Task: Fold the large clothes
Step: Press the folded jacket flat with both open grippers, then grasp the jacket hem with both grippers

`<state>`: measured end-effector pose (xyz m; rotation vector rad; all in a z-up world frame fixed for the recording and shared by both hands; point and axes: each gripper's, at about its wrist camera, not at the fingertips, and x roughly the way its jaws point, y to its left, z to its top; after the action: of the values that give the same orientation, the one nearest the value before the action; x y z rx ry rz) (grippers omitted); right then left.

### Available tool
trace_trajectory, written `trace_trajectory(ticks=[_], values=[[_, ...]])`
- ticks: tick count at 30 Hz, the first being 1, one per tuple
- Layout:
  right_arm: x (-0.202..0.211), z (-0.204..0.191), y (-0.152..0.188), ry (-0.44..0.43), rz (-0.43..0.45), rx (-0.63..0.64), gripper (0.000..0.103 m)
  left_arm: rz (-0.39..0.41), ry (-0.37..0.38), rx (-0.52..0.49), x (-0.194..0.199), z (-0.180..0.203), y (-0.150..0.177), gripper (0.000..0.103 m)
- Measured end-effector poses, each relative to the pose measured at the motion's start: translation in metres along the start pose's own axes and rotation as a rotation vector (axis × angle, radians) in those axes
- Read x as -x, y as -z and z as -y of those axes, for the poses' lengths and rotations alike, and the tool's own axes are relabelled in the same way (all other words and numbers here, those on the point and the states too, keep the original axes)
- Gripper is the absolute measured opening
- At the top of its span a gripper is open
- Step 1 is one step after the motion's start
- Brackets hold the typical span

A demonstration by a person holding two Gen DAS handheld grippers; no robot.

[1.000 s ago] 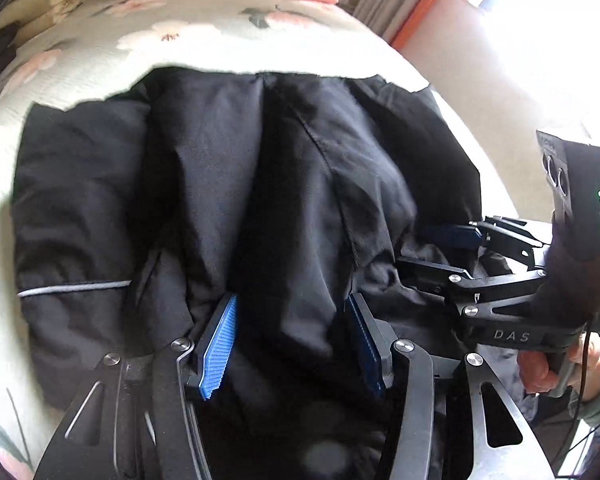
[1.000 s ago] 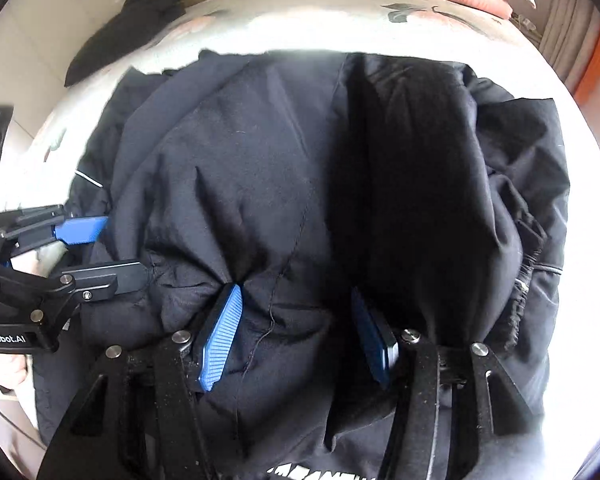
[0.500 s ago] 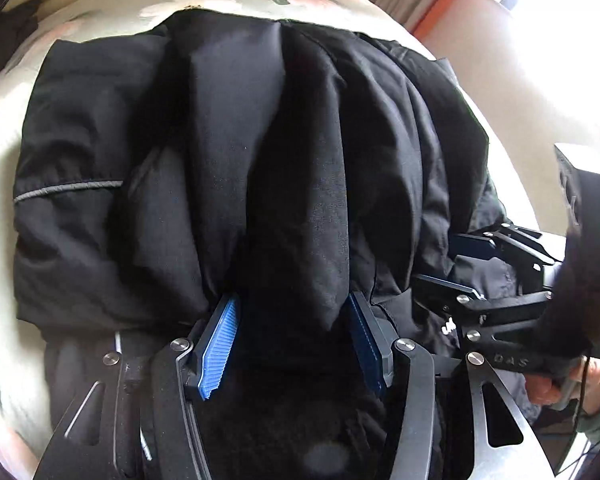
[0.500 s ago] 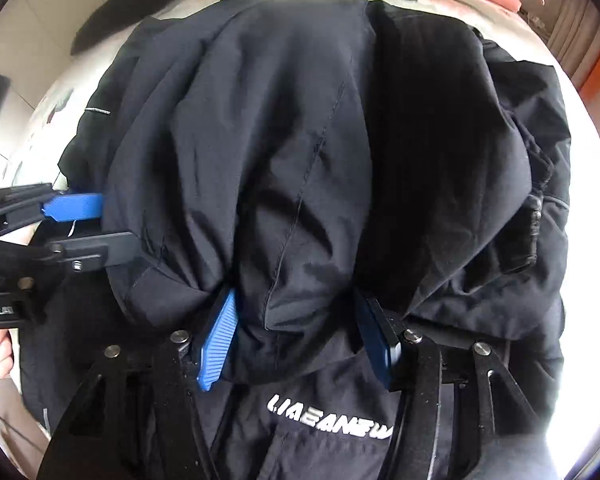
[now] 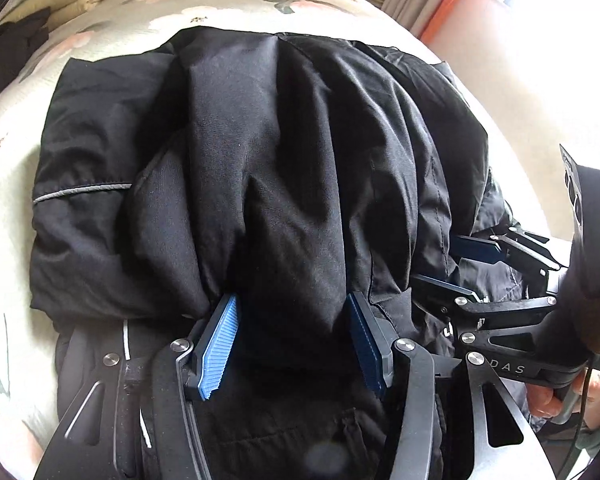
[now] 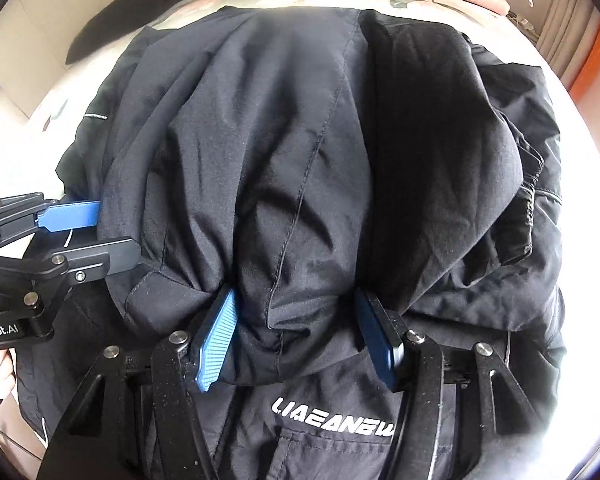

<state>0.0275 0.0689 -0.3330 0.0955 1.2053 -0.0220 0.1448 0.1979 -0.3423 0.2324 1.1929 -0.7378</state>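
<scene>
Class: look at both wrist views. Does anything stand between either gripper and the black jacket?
Nothing visible does. The left gripper and the right gripper each already have a bunched fold of the black jacket between their blue pads.

Daylight pours in from the right, blowing out the wall (image 5: 540, 60) and the bed's (image 6: 592, 240) right edge to pure white. The black jacket (image 5: 300, 160) swallows detail in its deep folds. Heavy fisheye bending, dark vignette corners, otherwise sharp.

Jacket (image 6: 300, 160) hem beyond bottom edge
</scene>
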Motion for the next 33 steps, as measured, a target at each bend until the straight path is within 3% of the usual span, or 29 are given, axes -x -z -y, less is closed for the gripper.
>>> trace_trajectory(ticks=[6,11,15,19,23,28,33], values=[[0.051,0.011,0.013,-0.055,0.026,-0.067,0.062,0.033,0.046,0.036,0.041,-0.005,0.009,0.057],[0.107,0.045,0.052,0.02,0.026,-0.138,0.063,0.014,-0.017,0.047,0.088,-0.03,0.043,0.057],[0.134,0.085,0.096,0.067,-0.024,-0.24,0.065,-0.038,-0.068,0.104,0.11,-0.061,0.084,0.058],[0.14,0.121,0.147,0.109,-0.097,-0.321,0.065,-0.094,-0.084,0.222,0.122,-0.093,0.134,0.061],[0.135,0.142,0.195,0.131,-0.162,-0.34,0.065,-0.12,-0.05,0.348,0.124,-0.116,0.182,0.061],[0.132,0.155,0.242,0.1,-0.22,-0.331,0.065,-0.147,0.042,0.517,0.123,-0.135,0.244,0.061],[0.13,0.163,0.279,0.042,-0.243,-0.349,0.065,-0.192,0.074,0.567,0.116,-0.133,0.286,0.062]])
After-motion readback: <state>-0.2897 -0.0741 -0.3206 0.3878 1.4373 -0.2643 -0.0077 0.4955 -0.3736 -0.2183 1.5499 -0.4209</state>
